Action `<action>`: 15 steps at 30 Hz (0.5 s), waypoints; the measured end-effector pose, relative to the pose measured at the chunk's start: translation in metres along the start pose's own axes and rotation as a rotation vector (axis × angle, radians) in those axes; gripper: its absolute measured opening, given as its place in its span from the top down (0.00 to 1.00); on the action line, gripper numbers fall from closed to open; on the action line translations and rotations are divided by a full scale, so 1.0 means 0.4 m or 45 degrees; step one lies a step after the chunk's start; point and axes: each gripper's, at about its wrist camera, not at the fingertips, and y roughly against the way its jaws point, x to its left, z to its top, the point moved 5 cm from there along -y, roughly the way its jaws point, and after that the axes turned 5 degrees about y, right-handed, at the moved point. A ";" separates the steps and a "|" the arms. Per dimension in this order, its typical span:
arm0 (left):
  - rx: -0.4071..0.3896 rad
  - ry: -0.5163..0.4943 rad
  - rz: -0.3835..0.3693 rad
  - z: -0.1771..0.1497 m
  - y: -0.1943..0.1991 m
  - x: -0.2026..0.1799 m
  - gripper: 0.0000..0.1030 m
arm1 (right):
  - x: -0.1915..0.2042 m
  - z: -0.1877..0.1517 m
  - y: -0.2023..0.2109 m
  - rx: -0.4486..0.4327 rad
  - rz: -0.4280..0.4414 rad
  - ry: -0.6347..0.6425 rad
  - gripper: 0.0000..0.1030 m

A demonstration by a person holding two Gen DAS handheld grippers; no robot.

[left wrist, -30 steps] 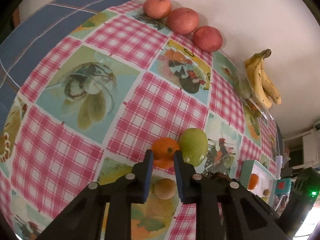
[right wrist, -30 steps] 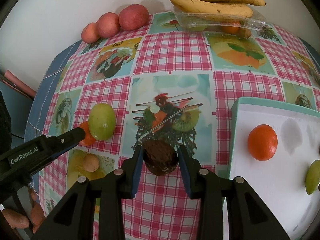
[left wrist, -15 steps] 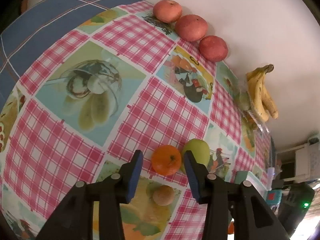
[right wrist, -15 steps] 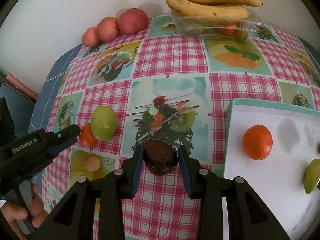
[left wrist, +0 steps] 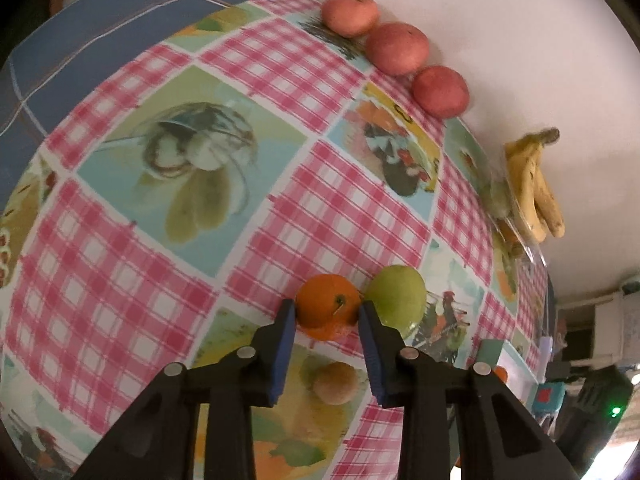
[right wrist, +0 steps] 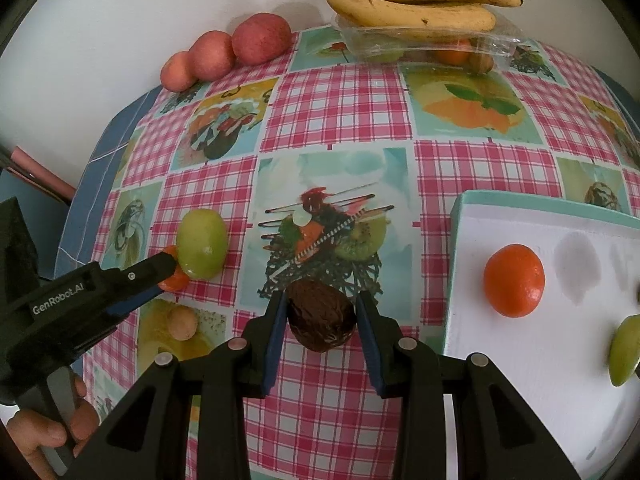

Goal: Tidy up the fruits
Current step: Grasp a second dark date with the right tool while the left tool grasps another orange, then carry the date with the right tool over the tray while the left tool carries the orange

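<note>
An orange (left wrist: 327,306) lies on the checked tablecloth beside a green fruit (left wrist: 397,298). My left gripper (left wrist: 327,314) is open with its blue pads on either side of the orange; it also shows in the right wrist view (right wrist: 162,276). A small tan fruit (left wrist: 335,383) lies below the fingers. My right gripper (right wrist: 322,310) is shut on a dark brown fruit (right wrist: 321,319) above the cloth. A white tray (right wrist: 560,380) with a teal rim lies to the right and holds an orange (right wrist: 514,286) and a green fruit (right wrist: 624,350).
Three red apples (left wrist: 396,48) stand in a row by the wall. Bananas (right wrist: 412,4) lie on a clear plastic box (right wrist: 432,44) of fruit at the back. The table's blue edge (left wrist: 100,40) runs along the left.
My left gripper has opened wider and moved forward so its pads now flank the orange. My right gripper keeps holding the brown fruit and has drifted slightly.
</note>
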 end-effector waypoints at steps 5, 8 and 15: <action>-0.080 0.011 0.008 0.022 0.053 0.006 0.67 | -0.015 -0.003 0.004 0.008 -0.039 -0.015 0.64; -0.124 -0.001 -0.009 0.029 0.088 -0.007 0.67 | -0.024 0.000 0.024 -0.014 -0.019 -0.036 0.64; -0.202 -0.063 -0.054 0.024 0.160 -0.068 0.67 | -0.063 0.017 0.142 -0.145 -0.019 -0.088 0.64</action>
